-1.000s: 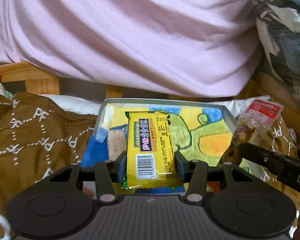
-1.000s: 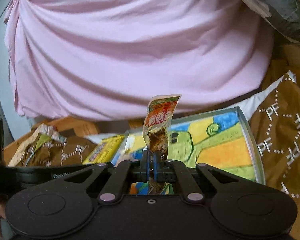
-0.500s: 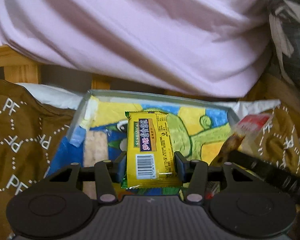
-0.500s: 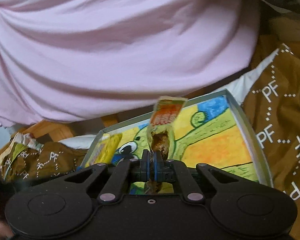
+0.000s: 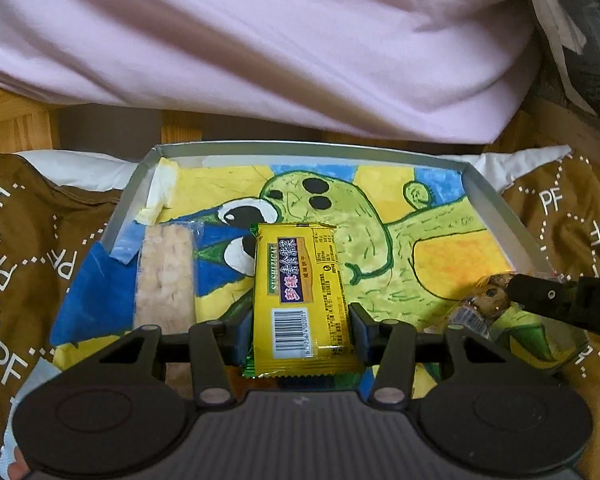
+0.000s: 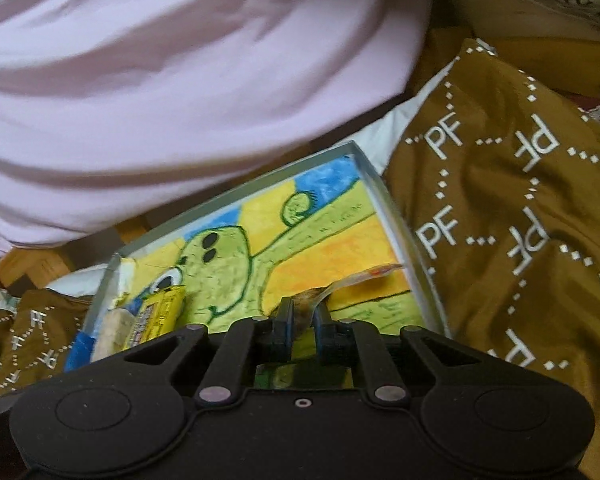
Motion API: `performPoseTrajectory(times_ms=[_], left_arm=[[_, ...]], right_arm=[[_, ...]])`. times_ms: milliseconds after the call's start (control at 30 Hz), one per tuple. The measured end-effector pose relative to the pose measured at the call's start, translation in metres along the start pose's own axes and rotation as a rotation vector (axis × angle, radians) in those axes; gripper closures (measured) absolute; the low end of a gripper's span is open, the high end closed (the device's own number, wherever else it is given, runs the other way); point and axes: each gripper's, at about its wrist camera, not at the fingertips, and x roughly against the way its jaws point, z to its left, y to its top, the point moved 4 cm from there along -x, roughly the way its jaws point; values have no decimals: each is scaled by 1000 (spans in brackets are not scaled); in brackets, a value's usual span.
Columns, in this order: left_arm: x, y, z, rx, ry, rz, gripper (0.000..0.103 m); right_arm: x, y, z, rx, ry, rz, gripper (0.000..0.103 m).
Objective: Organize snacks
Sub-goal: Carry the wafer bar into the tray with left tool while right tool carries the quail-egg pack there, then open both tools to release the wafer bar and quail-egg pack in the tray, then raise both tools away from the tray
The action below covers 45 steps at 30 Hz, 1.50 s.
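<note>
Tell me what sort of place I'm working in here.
Probably a bedroom, worked on or beside a bed: a pink sheet drapes over a wooden frame, and a brown PF-print blanket surrounds the drawing-lined tray taking the snacks.

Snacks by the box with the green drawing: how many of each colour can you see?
Yellow foil-wrapped snack bar, held by the left gripper: 1
Pale puffed-rice bar in clear wrapper, lying in the box: 1
Brown snack in clear wrapper, at the right gripper: 1
Total: 3
</note>
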Motion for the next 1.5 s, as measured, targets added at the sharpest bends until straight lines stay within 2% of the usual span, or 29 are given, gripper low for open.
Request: performPoseTrajectory(times_ms=[233,300,367,500,567,700,767,833,1100,1300,1500], left_arm=[[-3,-2,-5,-43,24,23,49],[-3,-2,-6,-49,22,35,48],[-1,-2,-5,-35,20,41,45],[10,2,-1,-7,30,42,32],[21,6,2,9,42,27,26],[54,20,9,21,95,-38,14],[72,26,12,17,120,-75,7],[92,32,15,14,147,-117,1],[174,35,21,26,230,-278,0],[222,17,14,18,261,-337,0],[257,-14,14,9,301,-332,0]], right_arm=[[-3,-10,-1,34,-69,61,76],[0,-11,2,74,-83,60,66],[6,-11,5,98,-90,53,43],[21,-10,9,132,-94,29,33],[30,-9,12,158,-94,7,25],[53,-6,22,207,-79,-49,15],[66,-5,26,208,-59,-84,7],[82,-4,31,211,-33,-125,4],[144,-7,49,230,54,-252,1],[185,-25,57,251,88,-272,1],[220,-52,70,282,119,-273,1]])
